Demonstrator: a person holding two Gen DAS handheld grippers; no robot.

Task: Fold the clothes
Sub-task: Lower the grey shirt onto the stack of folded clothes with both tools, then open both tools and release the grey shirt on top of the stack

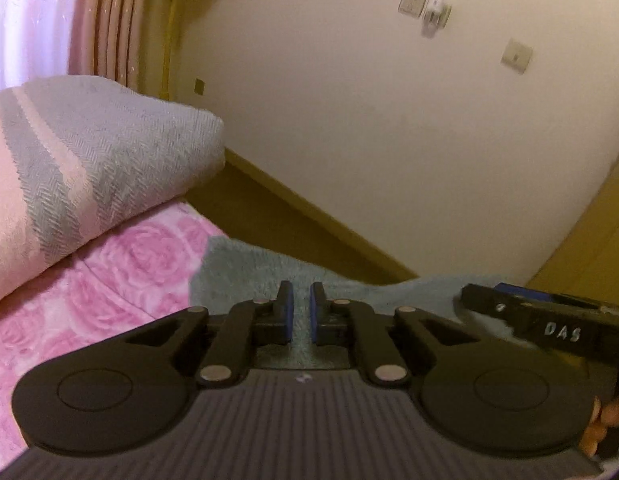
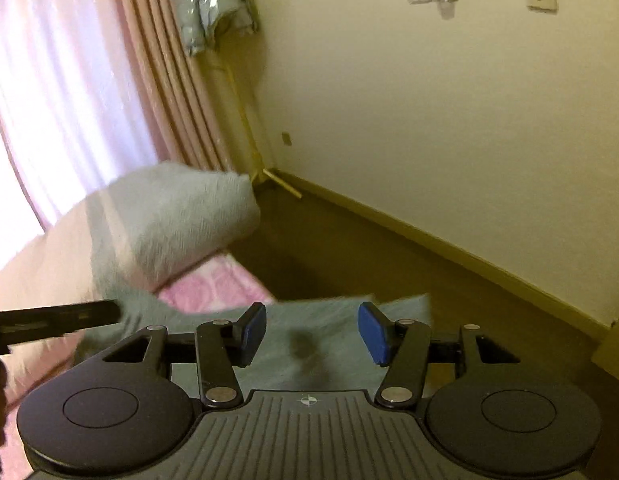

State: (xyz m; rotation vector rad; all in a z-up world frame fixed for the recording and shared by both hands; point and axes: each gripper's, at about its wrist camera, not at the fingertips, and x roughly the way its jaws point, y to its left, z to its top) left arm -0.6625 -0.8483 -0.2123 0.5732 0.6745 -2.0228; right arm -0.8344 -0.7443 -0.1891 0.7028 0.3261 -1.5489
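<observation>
A fuzzy blue-grey garment (image 1: 245, 268) lies on the bed's near corner, over the pink rose sheet (image 1: 109, 280). My left gripper (image 1: 302, 312) hovers just above it, its blue pads a narrow gap apart with nothing pinched between them. In the right wrist view the same garment (image 2: 329, 360) spreads under my right gripper (image 2: 312, 334), which stands wide open and empty. A dark patch shows on the cloth between its jaws. A black finger of the right gripper (image 1: 509, 312) enters the left wrist view from the right. A blurred finger of the left one (image 2: 61, 316) shows at the left.
A folded pink and grey blanket (image 1: 89, 160) is stacked on the bed to the left. Beyond the bed edge lie brown floor (image 2: 349, 248) and a cream wall with sockets (image 1: 413, 2). Pink curtains (image 2: 69, 80) hang at the left. A padded jacket (image 2: 213, 4) hangs in the corner.
</observation>
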